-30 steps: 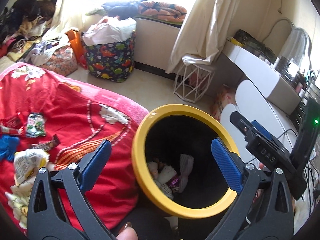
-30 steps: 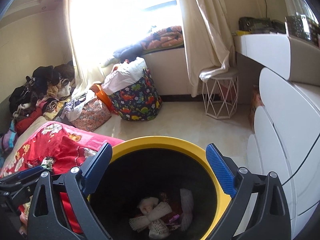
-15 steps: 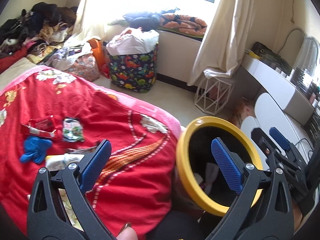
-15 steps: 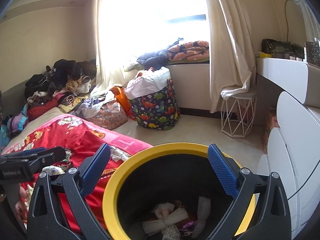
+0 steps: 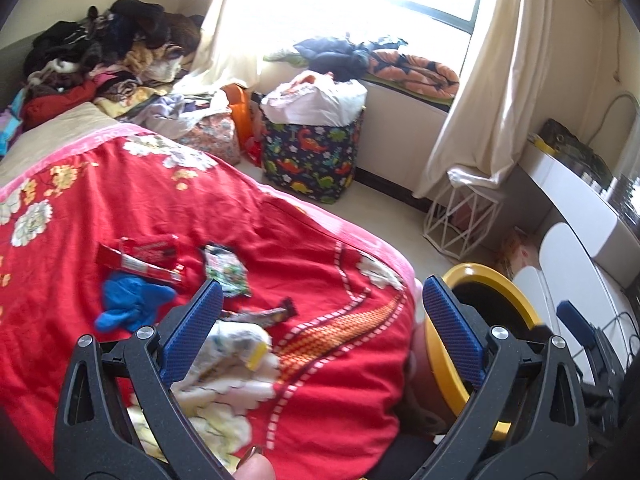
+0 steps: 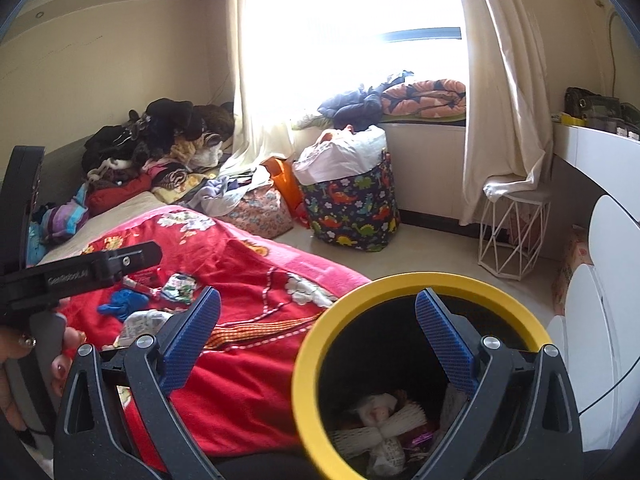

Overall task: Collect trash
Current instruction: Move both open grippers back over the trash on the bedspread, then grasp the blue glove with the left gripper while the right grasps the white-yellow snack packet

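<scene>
Trash lies scattered on the red blanket (image 5: 256, 216): a red wrapper (image 5: 138, 258), a green packet (image 5: 226, 270), a blue glove (image 5: 128, 306), crumpled paper (image 5: 232, 344). Left gripper (image 5: 322, 330) gapes wide and empty over them; right gripper (image 6: 318, 334), equally spread and empty, hangs above the yellow-rimmed bin (image 6: 416, 282) at the blanket's right.

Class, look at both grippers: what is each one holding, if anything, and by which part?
Nothing. The left gripper is open above the red blanket; the right gripper is open beside the yellow-rimmed bin.
</scene>
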Action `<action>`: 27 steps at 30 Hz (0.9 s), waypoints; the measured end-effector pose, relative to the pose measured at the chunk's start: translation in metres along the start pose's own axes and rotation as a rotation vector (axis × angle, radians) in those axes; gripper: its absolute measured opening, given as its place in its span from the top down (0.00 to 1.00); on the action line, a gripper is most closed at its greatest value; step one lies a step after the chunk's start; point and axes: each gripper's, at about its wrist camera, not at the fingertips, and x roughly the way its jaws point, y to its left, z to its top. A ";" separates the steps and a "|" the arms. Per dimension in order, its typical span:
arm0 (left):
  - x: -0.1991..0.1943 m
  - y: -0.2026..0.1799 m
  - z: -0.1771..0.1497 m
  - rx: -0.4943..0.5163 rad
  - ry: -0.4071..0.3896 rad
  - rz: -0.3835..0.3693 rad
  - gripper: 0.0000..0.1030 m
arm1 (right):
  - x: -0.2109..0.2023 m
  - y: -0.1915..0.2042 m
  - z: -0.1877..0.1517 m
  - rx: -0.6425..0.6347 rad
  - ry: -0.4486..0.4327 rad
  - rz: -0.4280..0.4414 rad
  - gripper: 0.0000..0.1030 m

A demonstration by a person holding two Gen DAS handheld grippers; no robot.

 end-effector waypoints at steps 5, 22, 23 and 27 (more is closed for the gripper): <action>-0.005 0.027 0.009 -0.025 -0.028 0.046 0.11 | 0.013 0.029 0.001 -0.035 0.039 0.035 0.07; -0.012 0.130 0.015 -0.179 -0.029 0.193 0.11 | 0.064 0.113 0.001 -0.128 0.173 0.196 0.07; -0.011 0.137 0.014 -0.195 -0.021 0.200 0.11 | 0.068 0.116 0.000 -0.135 0.185 0.205 0.07; -0.006 0.157 0.010 -0.235 0.007 0.214 0.11 | 0.081 0.128 -0.004 -0.153 0.221 0.253 0.07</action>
